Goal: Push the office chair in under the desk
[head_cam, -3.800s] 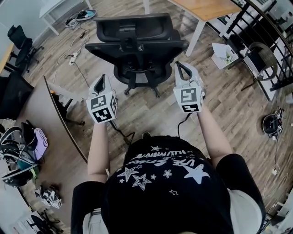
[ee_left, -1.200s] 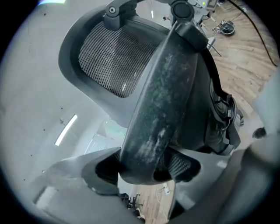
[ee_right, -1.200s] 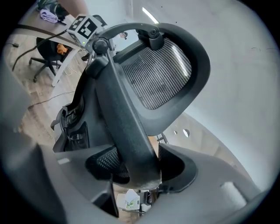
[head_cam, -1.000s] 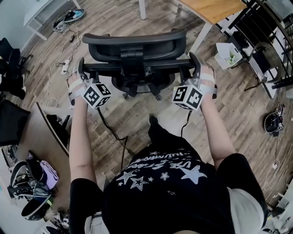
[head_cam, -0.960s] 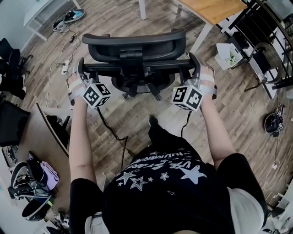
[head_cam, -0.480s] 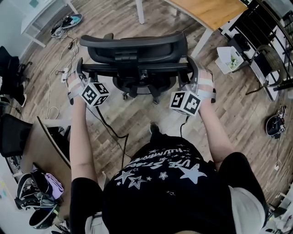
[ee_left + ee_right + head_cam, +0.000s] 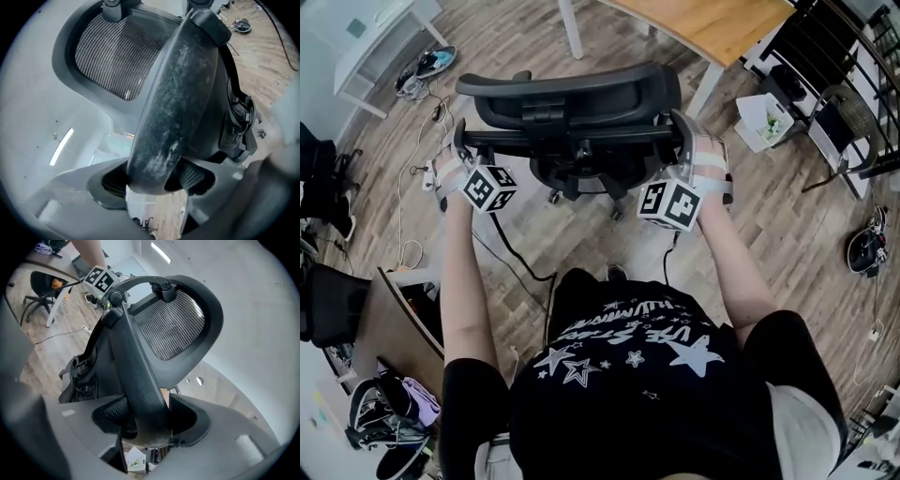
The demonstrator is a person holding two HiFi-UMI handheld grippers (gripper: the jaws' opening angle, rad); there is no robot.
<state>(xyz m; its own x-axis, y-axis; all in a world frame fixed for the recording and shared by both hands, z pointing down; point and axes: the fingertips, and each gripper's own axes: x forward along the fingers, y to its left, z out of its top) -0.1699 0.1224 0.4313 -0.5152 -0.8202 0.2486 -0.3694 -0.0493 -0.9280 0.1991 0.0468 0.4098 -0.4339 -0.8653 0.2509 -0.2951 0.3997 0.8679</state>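
The black mesh office chair (image 7: 572,94) stands with its back toward me, just short of the wooden desk (image 7: 712,23) at the top. My left gripper (image 7: 459,142) is shut on the left edge of the chair's back frame, which shows as a thick scuffed bar (image 7: 178,103) between the pads of the left gripper (image 7: 157,180). On the right edge my right gripper (image 7: 681,133) is clamped the same way. There the frame bar (image 7: 136,366) runs up between the right gripper (image 7: 147,420) pads. The left gripper's marker cube (image 7: 101,278) shows across the chair.
The desk's white legs (image 7: 703,80) stand beside the chair. A white box (image 7: 766,114) and a black rack (image 7: 825,56) are at the right. Cables (image 7: 422,155) trail over the wood floor at the left, near a white table (image 7: 375,37) and a brown panel (image 7: 394,328).
Chair and both grippers have moved together up the picture toward the desk. The person has stepped after them. Both grips look unchanged.
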